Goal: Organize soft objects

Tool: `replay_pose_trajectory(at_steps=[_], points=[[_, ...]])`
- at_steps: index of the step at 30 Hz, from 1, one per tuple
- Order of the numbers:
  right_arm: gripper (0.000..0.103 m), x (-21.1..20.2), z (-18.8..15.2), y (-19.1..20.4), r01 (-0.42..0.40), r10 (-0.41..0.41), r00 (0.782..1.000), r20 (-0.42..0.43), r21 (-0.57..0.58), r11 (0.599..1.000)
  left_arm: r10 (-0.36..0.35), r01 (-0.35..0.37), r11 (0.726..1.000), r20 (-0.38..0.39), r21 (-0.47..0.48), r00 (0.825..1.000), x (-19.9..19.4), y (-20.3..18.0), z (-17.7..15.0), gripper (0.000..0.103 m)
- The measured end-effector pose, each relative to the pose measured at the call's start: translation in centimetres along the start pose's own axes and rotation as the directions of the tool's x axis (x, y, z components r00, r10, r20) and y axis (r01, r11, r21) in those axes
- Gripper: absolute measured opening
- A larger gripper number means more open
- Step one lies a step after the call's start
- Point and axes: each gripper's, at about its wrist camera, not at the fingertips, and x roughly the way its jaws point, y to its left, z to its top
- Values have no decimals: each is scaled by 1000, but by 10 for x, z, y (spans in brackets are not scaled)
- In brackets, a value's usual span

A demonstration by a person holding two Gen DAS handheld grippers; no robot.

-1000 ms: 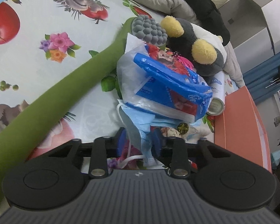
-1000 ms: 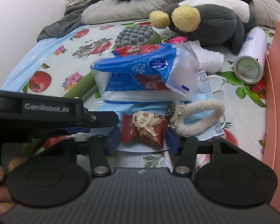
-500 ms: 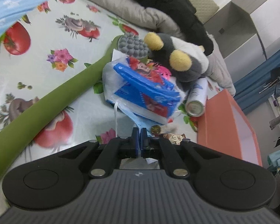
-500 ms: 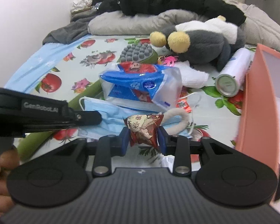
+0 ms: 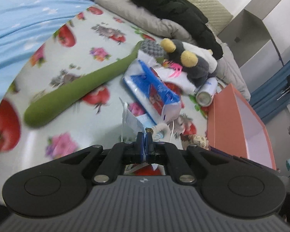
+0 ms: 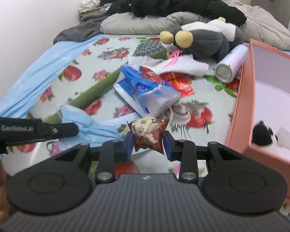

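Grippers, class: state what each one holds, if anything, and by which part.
Left gripper: shut on the pale blue pleated face mask, pinched at one edge. Right gripper: shut on the small crinkly printed snack packet, squeezed across its middle.

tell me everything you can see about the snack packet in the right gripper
The snack packet is a small crinkled foil pouch, dark red with a cream panel bearing cartoon figures and printed characters. It looks puffy and slightly crushed, tilted, with its corners flaring out. The right gripper clamps it from both sides between blue fingers, holding it clear of the flowered bedsheet, near the pink box.
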Motion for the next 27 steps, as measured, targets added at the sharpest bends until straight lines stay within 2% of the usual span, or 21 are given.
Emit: replay_pose_trajectory(at_steps=[5,12,14,16,20,22,27], points=[[36,-3,-19,4,22,-22,999,-37,-20,1000,31,-31,999,-23,-9,999,-23,10,-30,2],[38,12,-36,2,60,-62,996,-72,-19,998,33,-32,999,-115,10,993,-28,19,-61,4],[40,16,-37,0,75,-76,994,-77,-12,997,49,-47,999,-118,25,992,-30,20,-64,14],[42,18,-38,-4,78,-77,993,-90,4,997,54,-50,998,-138,35,989,-31,23,-65,44],[47,17,-37,-7,80,-76,992,-98,31,996,63,-54,996,-131,72,989,-38,24,-63,57],[47,13,-36,-6,73,-70,994,-88,33,997,67,-54,992,-120,113,990,-44,23,-62,70],[48,8,-26,-4,45,-43,997,-62,41,998,58,-36,977,-97,212,994,-47,19,-57,71]])
